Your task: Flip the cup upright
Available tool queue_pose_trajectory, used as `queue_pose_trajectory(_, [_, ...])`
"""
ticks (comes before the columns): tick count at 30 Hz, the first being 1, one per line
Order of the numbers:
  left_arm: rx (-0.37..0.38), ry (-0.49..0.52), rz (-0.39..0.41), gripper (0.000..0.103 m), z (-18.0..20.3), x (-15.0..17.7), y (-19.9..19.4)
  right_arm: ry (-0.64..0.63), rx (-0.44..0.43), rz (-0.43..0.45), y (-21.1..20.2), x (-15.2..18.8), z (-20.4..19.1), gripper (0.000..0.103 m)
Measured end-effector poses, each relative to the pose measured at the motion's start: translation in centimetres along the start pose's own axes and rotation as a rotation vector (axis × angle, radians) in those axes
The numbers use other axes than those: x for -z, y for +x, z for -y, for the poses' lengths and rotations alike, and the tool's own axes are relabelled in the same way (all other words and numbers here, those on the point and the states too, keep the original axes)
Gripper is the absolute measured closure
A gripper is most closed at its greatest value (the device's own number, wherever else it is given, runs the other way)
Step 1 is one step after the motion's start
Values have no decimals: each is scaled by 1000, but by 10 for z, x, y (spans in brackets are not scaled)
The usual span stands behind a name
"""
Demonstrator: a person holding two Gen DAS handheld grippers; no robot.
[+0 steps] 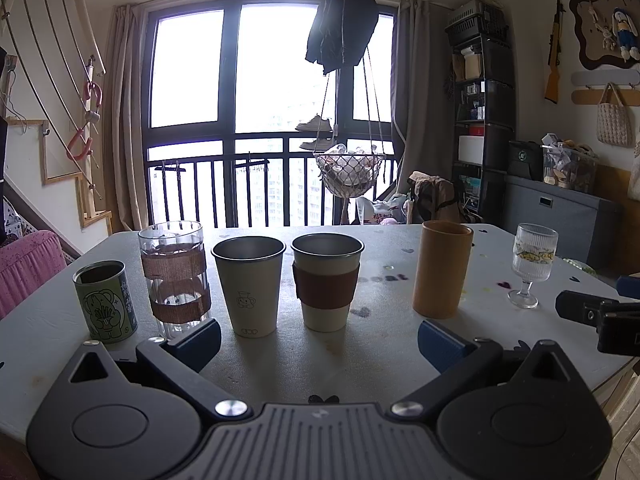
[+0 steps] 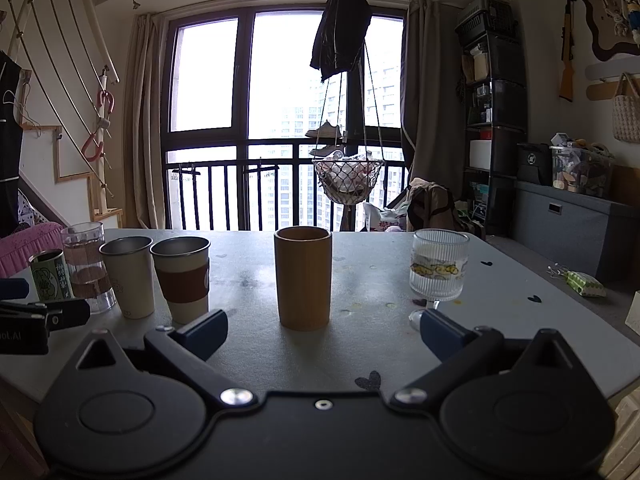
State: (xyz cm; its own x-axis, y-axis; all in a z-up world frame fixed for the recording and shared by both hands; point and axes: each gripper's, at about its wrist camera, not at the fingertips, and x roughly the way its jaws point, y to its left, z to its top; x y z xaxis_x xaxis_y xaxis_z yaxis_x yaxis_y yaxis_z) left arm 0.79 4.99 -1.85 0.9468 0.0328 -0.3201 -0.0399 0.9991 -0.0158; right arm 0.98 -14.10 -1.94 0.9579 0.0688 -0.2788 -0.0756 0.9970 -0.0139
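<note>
Several cups stand upright in a row on the white table (image 1: pixel 380 356): a green can (image 1: pixel 106 300), a clear glass with brown bands (image 1: pixel 174 276), a cream cup (image 1: pixel 250 284), a cream cup with a brown sleeve (image 1: pixel 326 280), an orange-tan cup (image 1: pixel 442 268) and a ribbed stemmed glass (image 1: pixel 532 266). My left gripper (image 1: pixel 318 340) is open and empty, in front of the two cream cups. My right gripper (image 2: pixel 324 330) is open and empty, in front of the orange-tan cup (image 2: pixel 303 276), with the stemmed glass (image 2: pixel 438 266) just beyond its right finger.
The right gripper shows at the right edge of the left wrist view (image 1: pixel 600 316); the left gripper shows at the left edge of the right wrist view (image 2: pixel 36 320). A small green packet (image 2: pixel 584 282) lies near the table's right edge. A window and shelves stand beyond the table.
</note>
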Motion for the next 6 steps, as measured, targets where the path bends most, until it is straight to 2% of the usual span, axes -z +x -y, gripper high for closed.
queue_pose_trajectory(6, [-2,-1,-3,0,0,3,-1,1,1,-2,0,0,0,0])
